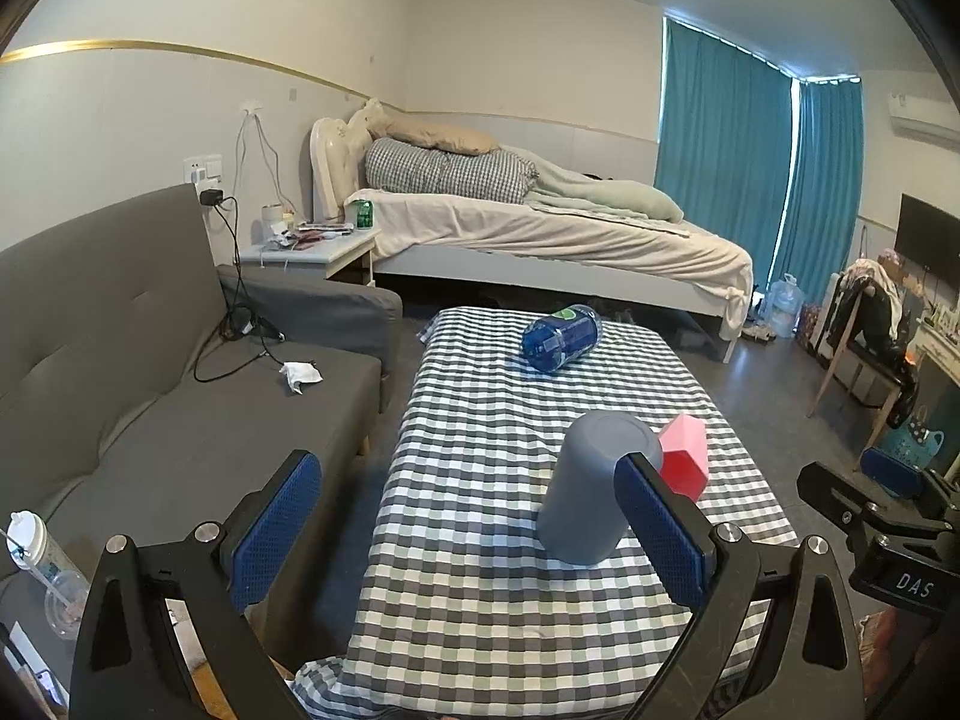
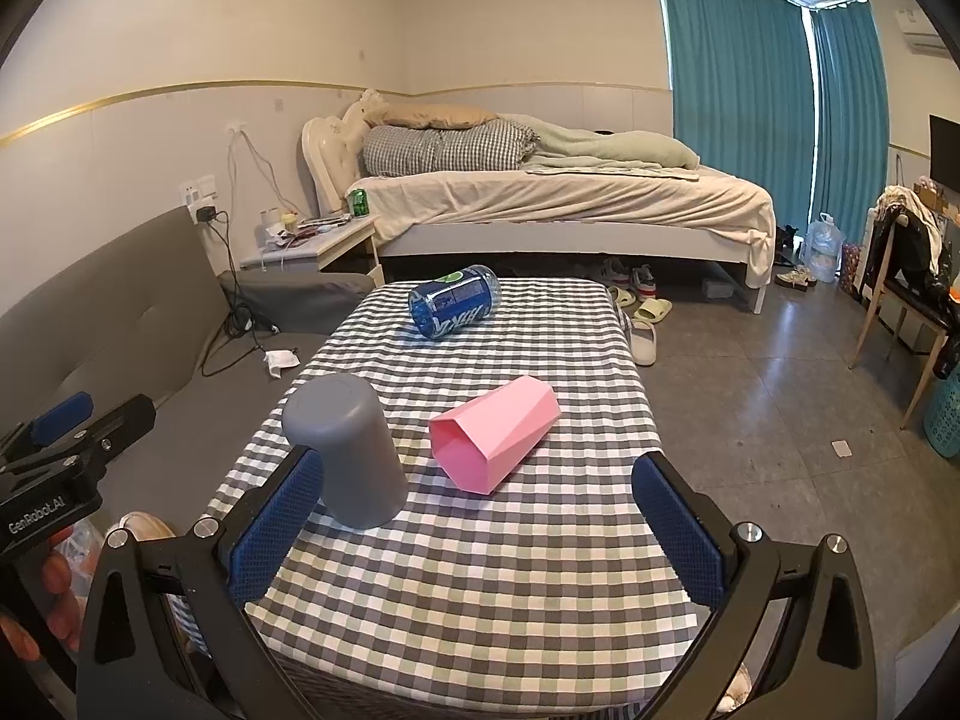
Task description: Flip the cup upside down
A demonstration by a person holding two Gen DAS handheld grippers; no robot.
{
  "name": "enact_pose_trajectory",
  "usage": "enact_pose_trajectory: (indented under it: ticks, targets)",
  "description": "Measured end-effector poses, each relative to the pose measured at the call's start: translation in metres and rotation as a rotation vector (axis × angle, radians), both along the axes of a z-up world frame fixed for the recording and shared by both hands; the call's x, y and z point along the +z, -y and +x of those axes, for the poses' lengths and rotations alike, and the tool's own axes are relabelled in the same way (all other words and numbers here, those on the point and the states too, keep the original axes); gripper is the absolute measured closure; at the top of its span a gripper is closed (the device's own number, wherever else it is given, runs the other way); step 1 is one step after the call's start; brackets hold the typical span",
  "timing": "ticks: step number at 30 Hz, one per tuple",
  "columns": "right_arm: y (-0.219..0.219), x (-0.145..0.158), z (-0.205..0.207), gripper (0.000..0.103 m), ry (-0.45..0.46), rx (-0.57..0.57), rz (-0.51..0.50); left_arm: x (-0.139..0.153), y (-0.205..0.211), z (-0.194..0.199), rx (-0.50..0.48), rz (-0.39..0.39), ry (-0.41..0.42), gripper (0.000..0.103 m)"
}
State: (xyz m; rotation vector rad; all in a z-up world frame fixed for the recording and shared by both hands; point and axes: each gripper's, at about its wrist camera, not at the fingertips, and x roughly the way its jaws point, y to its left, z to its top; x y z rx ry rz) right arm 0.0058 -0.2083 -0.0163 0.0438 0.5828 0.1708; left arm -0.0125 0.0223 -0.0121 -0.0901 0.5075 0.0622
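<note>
Pink cup [image 2: 495, 433] on side beside inverted grey cup [image 2: 348, 450]; blue bottle [image 2: 454, 301] beyond

You're working in a lived-in studio bedroom at home. At the far wall stands an unmade bed [image 2: 558, 198] with pillows, and a cluttered nightstand [image 2: 312, 240] to its left. A grey sofa [image 1: 150, 396] runs along the left; teal curtains [image 2: 738, 72] hang far right. Slippers [image 2: 645, 312] lie on the floor.
</note>
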Motion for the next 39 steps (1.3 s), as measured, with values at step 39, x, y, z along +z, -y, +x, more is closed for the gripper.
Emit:
enact_pose_trajectory:
  ticks: [39]
  targets:
    - [-0.0031, -0.0013, 0.0013, 0.000, -0.010, 0.011, -0.020, 0.0016, -0.0002, -0.0021, 0.013, 0.002, -0.005, 0.002]
